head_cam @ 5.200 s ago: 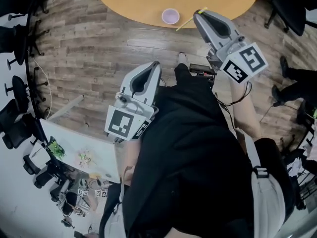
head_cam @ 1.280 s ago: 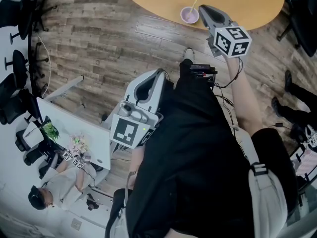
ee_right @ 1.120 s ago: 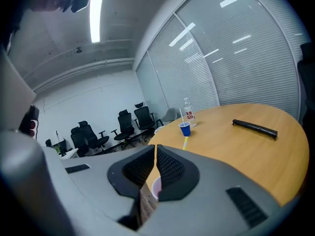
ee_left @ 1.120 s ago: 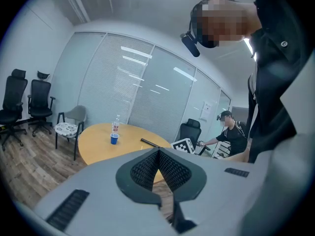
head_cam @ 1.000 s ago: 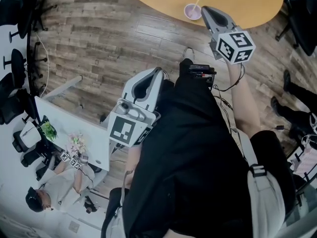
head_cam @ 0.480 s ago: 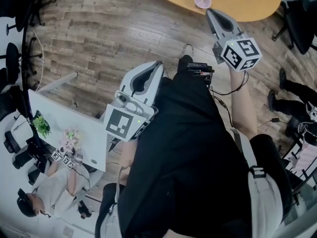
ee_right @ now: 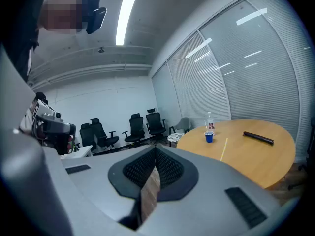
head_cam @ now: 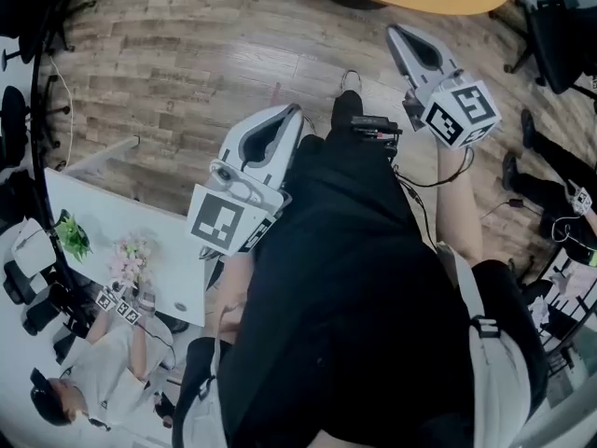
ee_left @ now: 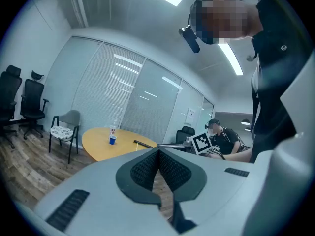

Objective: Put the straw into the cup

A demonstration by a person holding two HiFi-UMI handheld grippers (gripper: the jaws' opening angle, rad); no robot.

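The left gripper (ee_left: 158, 154) is clenched on nothing and held in front of the body, well short of the round table (ee_right: 248, 156). On that table the cup (ee_right: 208, 137) stands upright, and a thin yellow straw (ee_right: 224, 149) seems to lie flat on the top near it, apart from the cup. The right gripper (ee_right: 155, 152) is likewise closed and empty, so I judge the pickup not yet begun: the next move calls for stepping in, opening the right gripper and pinching the straw.
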